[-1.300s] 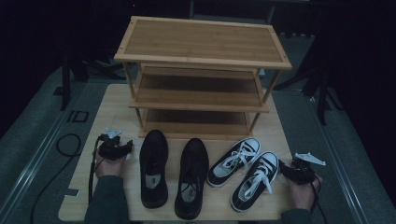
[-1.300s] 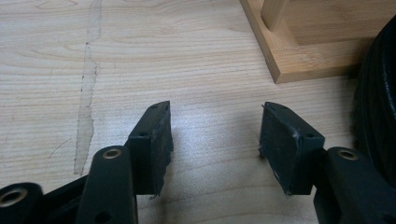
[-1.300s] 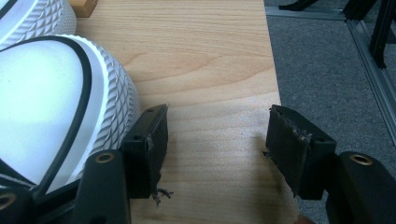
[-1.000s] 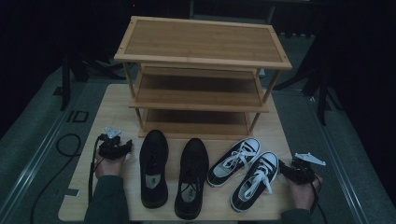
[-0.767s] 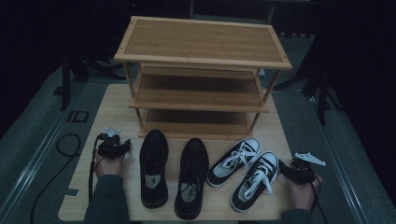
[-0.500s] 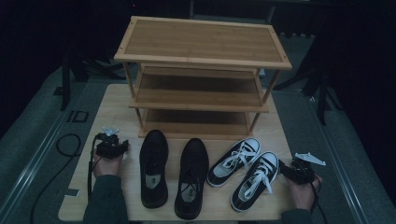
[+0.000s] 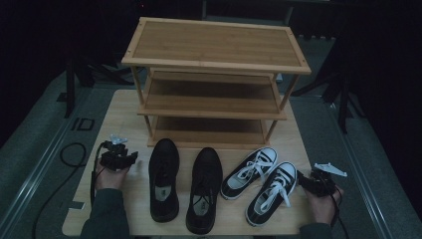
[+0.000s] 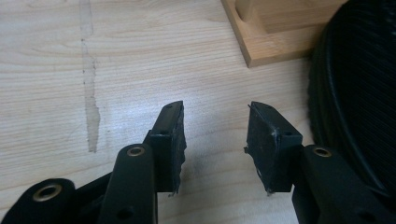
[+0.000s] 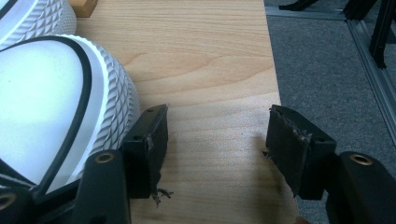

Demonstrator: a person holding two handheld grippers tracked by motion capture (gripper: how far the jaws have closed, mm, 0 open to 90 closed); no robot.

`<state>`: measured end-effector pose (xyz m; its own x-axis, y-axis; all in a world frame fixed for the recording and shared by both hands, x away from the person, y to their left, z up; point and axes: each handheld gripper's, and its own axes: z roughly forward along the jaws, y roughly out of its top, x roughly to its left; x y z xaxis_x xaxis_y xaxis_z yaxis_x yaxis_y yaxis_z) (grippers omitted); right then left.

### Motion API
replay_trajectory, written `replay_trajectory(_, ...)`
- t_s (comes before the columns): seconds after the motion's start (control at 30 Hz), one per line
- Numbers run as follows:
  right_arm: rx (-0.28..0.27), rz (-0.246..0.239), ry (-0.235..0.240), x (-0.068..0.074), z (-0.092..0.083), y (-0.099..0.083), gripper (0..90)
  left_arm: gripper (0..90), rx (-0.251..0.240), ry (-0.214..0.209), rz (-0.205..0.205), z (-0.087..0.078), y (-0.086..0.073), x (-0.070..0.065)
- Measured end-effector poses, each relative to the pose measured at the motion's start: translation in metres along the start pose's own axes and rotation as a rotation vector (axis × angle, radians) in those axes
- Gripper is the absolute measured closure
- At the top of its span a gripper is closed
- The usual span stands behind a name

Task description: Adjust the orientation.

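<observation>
Looks like a lab or recording studio rather than a home. Pale wooden table (image 7: 119,114) standing on grey carpet (image 7: 35,149), hemmed in by black drapes and dark stand legs (image 7: 343,94). Metal floor rail (image 7: 42,164) alongside, a black cable (image 7: 64,154) looping across it. Staged props on top: 3-tier bamboo shoe rack (image 7: 214,50), 2 pairs of shoes (image 7: 206,189).

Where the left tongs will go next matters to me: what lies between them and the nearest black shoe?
Only bare table. In the left gripper view the left tongs stand open over wood, the black shoe just beside them.
</observation>
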<state>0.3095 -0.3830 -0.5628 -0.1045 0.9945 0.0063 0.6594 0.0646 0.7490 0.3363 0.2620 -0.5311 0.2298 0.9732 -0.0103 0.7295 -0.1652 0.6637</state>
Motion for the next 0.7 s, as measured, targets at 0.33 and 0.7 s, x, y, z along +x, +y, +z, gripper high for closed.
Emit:
replay_trajectory(0.33, 0.0, 0.0, 0.0, 0.0, 0.0, 0.0, 38.3, 57.1, 0.014, -0.046, 0.083, -0.022, 0.008, -0.006)
replay_trajectory(0.7, 0.0, 0.0, -0.001, 0.0, 0.0, 0.0, 38.3, 56.9, 0.009, -0.121, 0.13, -0.043, 0.014, -0.014)
